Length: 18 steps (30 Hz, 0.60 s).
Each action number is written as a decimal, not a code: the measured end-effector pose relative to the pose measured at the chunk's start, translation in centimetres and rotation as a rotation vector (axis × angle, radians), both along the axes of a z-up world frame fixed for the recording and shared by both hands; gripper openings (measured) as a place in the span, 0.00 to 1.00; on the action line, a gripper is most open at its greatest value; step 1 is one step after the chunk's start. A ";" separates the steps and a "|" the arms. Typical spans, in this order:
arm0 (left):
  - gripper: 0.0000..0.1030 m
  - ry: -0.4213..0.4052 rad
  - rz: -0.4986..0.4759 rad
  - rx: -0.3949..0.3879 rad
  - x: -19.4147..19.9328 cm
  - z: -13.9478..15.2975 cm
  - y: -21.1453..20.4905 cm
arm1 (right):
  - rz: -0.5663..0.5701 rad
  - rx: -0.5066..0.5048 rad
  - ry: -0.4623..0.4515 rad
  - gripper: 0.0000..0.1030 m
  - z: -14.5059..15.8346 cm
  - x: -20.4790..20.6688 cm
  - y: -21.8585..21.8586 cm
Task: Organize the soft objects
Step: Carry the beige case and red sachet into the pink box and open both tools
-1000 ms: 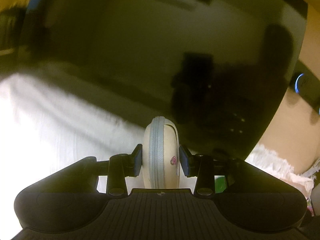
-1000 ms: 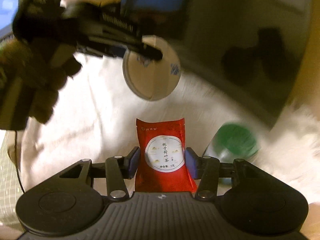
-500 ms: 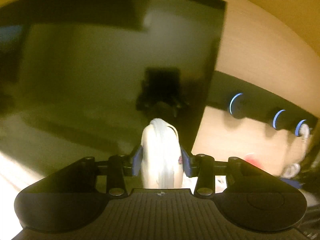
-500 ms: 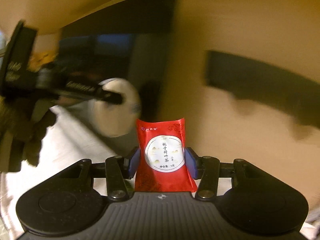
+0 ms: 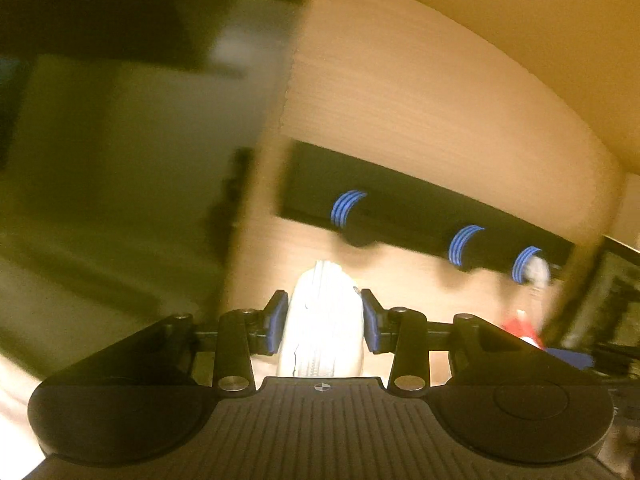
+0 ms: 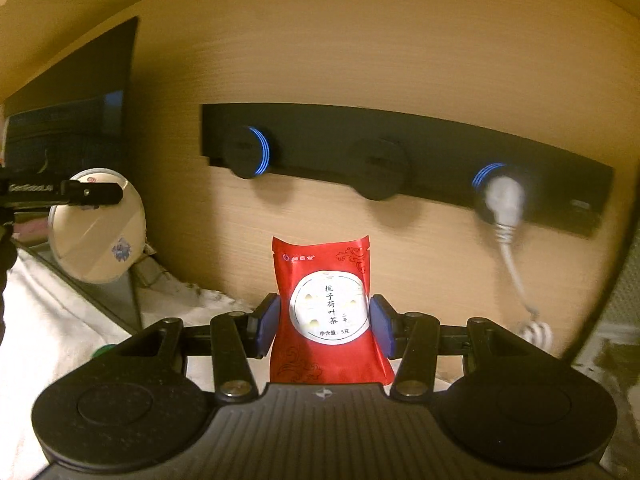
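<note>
The left gripper [image 5: 322,322] clamps a round cream zip case [image 5: 322,320] edge-on between its blue pads, the jaws closing on it; in the right view the case [image 6: 98,226] hangs at far left beside a dark screen [image 6: 68,120]. At centre, the right gripper [image 6: 325,326] pinches a red tea sachet [image 6: 328,312] upright, its white label facing the camera. Behind, a black socket strip [image 6: 400,136] crosses the wood wall [image 6: 360,40], a grey plug [image 6: 502,200] seated at its right end.
</note>
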State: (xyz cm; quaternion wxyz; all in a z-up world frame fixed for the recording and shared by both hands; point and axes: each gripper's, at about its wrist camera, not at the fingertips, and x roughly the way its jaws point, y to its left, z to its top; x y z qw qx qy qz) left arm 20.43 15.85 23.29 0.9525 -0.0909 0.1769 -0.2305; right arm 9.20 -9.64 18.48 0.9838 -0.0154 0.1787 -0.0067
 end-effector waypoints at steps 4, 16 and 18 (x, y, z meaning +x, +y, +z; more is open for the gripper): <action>0.41 0.067 -0.102 -0.046 0.4 -1.2 -3.8 | -0.049 0.007 0.013 0.47 -0.3 -0.9 -1.7; 0.42 0.364 -0.366 -0.169 2.3 -9.4 -14.4 | -0.183 0.072 0.098 0.47 -3.3 -3.4 -8.3; 0.42 0.437 -0.400 -0.186 2.8 -11.5 -16.0 | -0.190 0.085 0.117 0.47 -4.0 -3.4 -8.9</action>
